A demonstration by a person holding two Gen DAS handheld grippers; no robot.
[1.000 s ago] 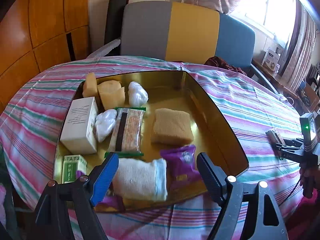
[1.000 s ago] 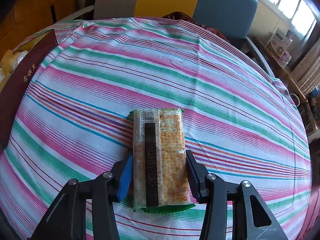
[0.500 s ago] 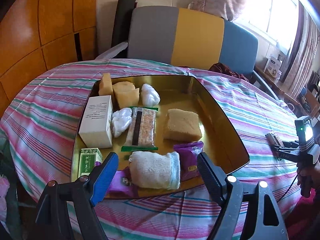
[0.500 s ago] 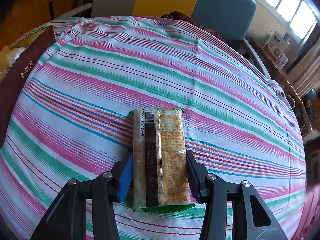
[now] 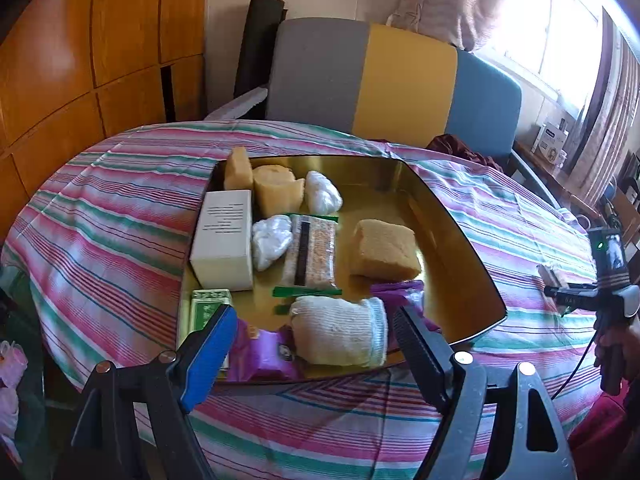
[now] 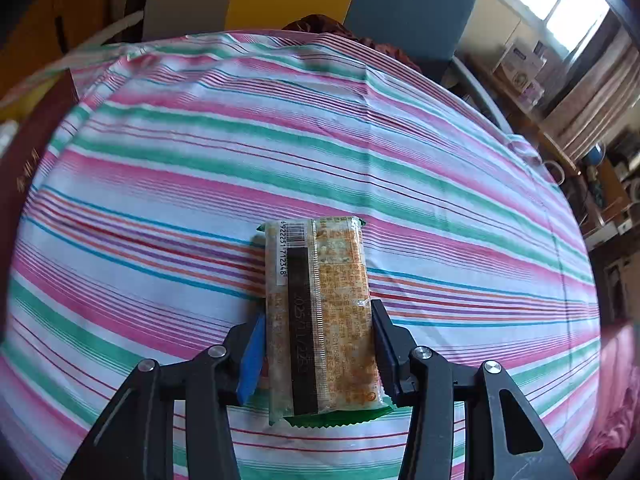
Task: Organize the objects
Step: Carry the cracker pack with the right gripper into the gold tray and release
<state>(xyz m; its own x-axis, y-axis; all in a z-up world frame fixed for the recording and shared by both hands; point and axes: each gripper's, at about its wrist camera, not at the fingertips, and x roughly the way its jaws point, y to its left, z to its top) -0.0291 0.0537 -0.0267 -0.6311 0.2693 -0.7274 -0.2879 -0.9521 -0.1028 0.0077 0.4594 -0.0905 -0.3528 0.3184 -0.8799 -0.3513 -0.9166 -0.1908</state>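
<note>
Left gripper [image 5: 312,332], jaws wide and empty, has backed off the tray [image 5: 460,240]; right gripper [image 6: 318,344] still clamps snack packet [image 6: 320,312], probably lifted, tray-bound.

— What do we see of our own rig in the left wrist view?

— The left gripper [image 5: 312,340] has black angular arms with silver round screws at the joints. One finger carries a bright blue pad [image 5: 210,356], the other a black ribbed one.

— And at the right edge of that frame?

— The right gripper [image 5: 558,284] seen from the side: a black body with a grey section, a small screen and a green light on top, and a thin black cable hanging below it. A hand [image 5: 614,354] wraps the dark handle.

— In the right wrist view?

— The same build: black arms, silver screws, one blue pad [image 6: 252,358], one black.
</note>
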